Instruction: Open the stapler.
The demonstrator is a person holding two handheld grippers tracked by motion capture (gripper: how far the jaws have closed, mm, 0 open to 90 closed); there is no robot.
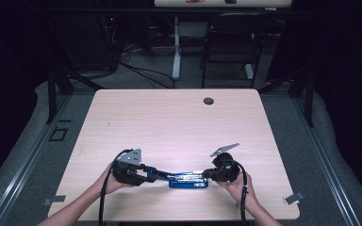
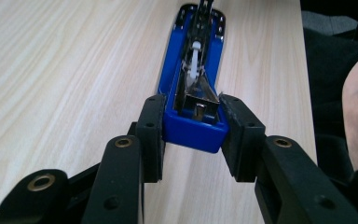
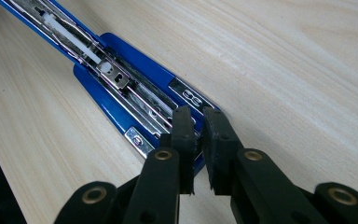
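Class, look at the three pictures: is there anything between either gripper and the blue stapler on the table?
Nothing visible. The left gripper clamps one end of the blue stapler; the right gripper pinches metal at its other end.

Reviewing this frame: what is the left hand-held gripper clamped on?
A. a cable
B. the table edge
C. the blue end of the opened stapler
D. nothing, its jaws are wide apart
C: in the left gripper view the left hand-held gripper has a pad pressed on each side of the blue stapler at its near end.
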